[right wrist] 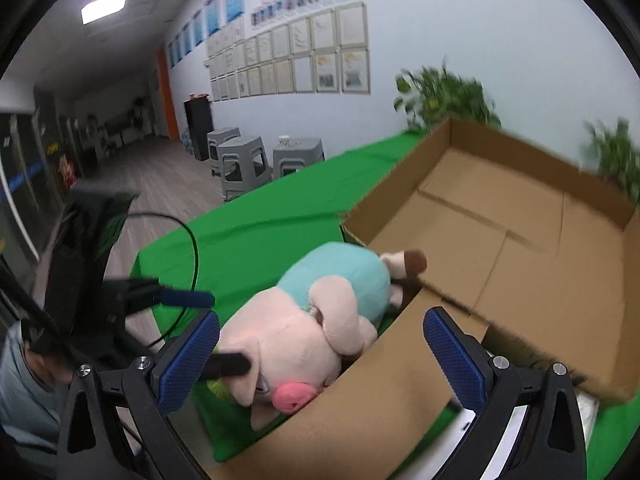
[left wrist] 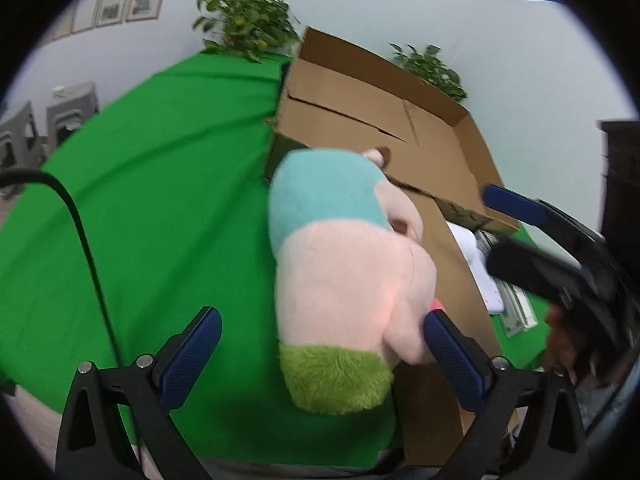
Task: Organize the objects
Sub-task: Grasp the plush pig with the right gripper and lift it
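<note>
A plush pig [left wrist: 340, 264] with a pink head, teal body and green tuft lies on the green cloth against the left corner of an open cardboard box [left wrist: 380, 120]. My left gripper [left wrist: 320, 322] is open wide around the pig's head, and its right finger [left wrist: 440, 336] touches the plush. In the right wrist view the pig [right wrist: 304, 332] rests beside the box's folded-down front flap [right wrist: 360, 412]. My right gripper [right wrist: 320, 322] is open over the pig and flap, holding nothing. The left gripper [right wrist: 226, 332] comes in from the left, one finger against the pig's head.
The box [right wrist: 520, 240] shows only bare cardboard inside. White papers and printed sheets [left wrist: 492, 280] lie under its right side. Potted plants [left wrist: 248, 20] stand behind it. Grey stools [right wrist: 240, 160] stand beyond the table's left edge. A black cable [left wrist: 80, 232] crosses the cloth [left wrist: 160, 160].
</note>
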